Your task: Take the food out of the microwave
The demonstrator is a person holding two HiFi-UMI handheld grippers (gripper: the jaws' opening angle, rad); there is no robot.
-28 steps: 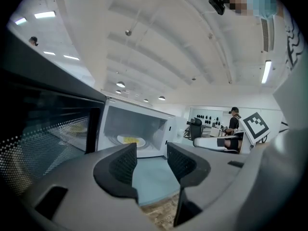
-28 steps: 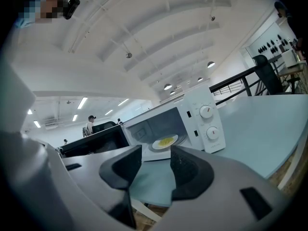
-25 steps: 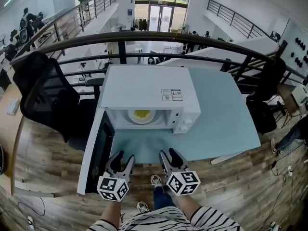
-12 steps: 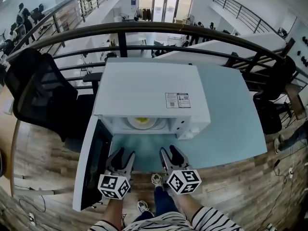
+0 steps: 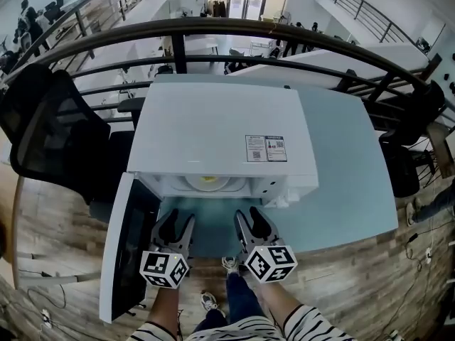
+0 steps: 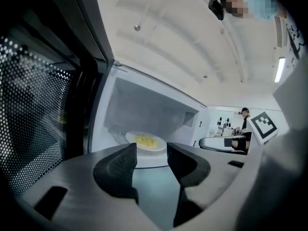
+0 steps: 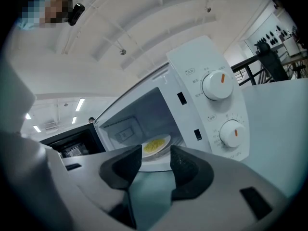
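Since the mesh-window door hangs open at left, step 1 looks done; reach, grab and pull-out remain. Left gripper: jaws apart, empty, over the smooth pale-teal bench. Round white plate w/ crumbly yellow food sits inside the boxy white microwave. Right gripper: jaws apart, empty too.

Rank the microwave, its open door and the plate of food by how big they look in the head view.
1. microwave, largest.
2. open door, seen at a slant.
3. plate of food, smallest; it's mostly hidden under the microwave's top, so its full size is unsure.
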